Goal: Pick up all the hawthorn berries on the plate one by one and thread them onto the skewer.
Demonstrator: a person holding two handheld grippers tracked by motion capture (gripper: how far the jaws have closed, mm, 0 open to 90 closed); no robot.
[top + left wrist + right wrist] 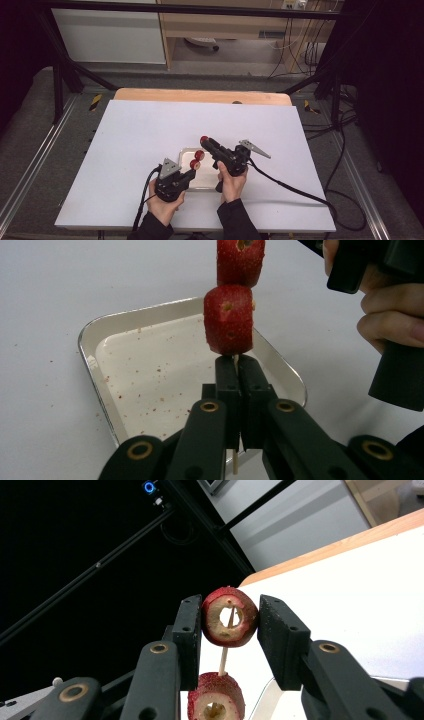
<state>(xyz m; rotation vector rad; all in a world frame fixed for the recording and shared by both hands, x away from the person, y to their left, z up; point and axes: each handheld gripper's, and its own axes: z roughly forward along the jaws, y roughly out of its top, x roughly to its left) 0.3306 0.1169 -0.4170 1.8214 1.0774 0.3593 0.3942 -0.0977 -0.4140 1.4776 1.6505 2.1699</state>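
Observation:
My left gripper point(191, 173) point(236, 365) is shut on a thin wooden skewer point(234, 467) that stands up over a small metal tray point(202, 178) point(150, 370). Two red cored fruit pieces point(195, 164) point(229, 325) sit one above the other on the skewer. My right gripper point(206, 143) point(231, 611) is shut on a third red fruit piece point(204, 139) point(216, 625) at the skewer's top. In the right gripper view the skewer's tip point(223, 660) pokes into that piece's cored hole, and another piece point(216, 700) sits below it.
The tray lies on a white table sheet point(150, 140) whose wooden far edge point(200, 95) borders it. Red crumbs speckle the tray's floor. Cables trail from both grippers over the table's near side. A black frame and dark curtains surround the table.

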